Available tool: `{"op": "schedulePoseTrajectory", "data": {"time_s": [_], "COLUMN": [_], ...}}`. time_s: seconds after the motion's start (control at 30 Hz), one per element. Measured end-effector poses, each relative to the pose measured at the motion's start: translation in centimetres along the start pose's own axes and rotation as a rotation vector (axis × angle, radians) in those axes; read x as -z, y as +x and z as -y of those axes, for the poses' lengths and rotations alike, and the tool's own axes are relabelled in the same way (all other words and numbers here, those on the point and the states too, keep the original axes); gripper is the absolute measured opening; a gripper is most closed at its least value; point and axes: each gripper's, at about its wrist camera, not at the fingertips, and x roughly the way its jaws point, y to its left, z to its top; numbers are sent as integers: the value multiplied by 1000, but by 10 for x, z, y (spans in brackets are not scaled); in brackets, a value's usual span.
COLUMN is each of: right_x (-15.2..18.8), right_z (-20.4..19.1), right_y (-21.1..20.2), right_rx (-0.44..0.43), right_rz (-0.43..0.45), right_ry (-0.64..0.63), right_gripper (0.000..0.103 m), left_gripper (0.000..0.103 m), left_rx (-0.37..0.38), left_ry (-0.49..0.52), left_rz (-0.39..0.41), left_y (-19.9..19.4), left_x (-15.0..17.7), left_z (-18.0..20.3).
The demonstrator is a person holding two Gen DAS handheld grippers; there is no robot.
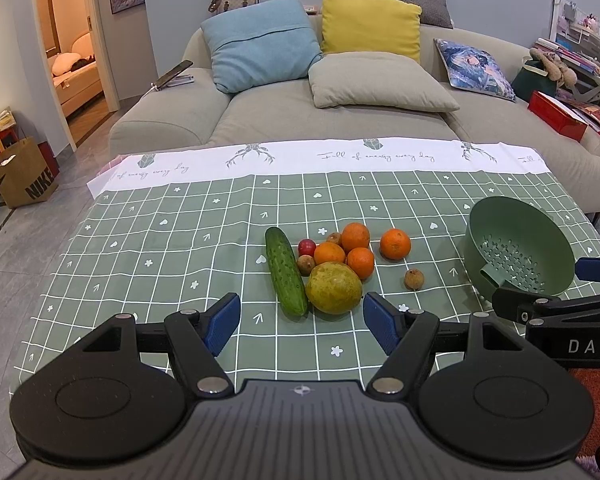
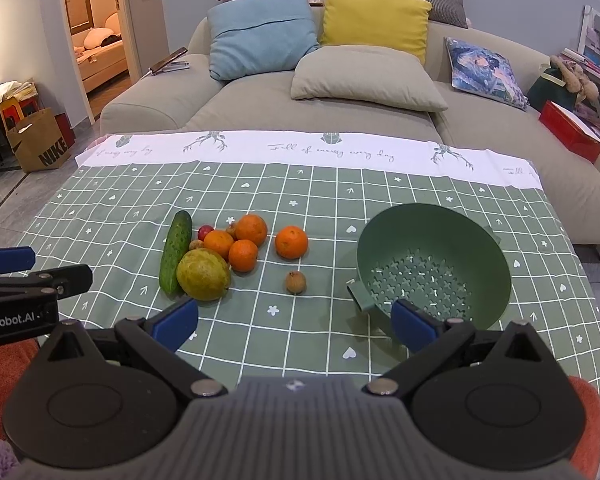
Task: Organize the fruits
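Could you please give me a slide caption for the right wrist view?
Open right gripper faces an empty green colander, beside oranges, a cucumber and small fruits.

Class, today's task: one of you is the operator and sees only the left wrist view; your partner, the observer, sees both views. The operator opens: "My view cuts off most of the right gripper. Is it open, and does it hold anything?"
Observer: The right gripper is open and holds nothing.
Operator: That gripper hides the near part of the green colander from me. Is anything in there?
Observer: No. The green colander is empty across its whole perforated floor.
Operator: What lies straight ahead of the right gripper?
Observer: The lone small brown fruit lies roughly centred between its fingers, with the separate orange just beyond it.
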Motion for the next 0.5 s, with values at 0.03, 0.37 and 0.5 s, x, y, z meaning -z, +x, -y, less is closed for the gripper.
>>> {"op": "schedulePoseTrajectory", "data": {"time_s": [0.03,0.37,0.5], "right_x": [0,0,0], "right_z": [0,2,2], "right_y": [0,2,2], "right_rx": [0,0,0], "right_rz": [-1,-9,-9], "right_ry": [1,11,11], "right_gripper": [99,99,99], "left_gripper": [82,83,82], "left_rx": [-1,-2,-2], "left_ry": [0,-1,-1], "left_rz": [-1,-9,-11], "left_y": [0,1,0], "left_x": [0,-1,-2], "left_z": [0,-1,0]}}
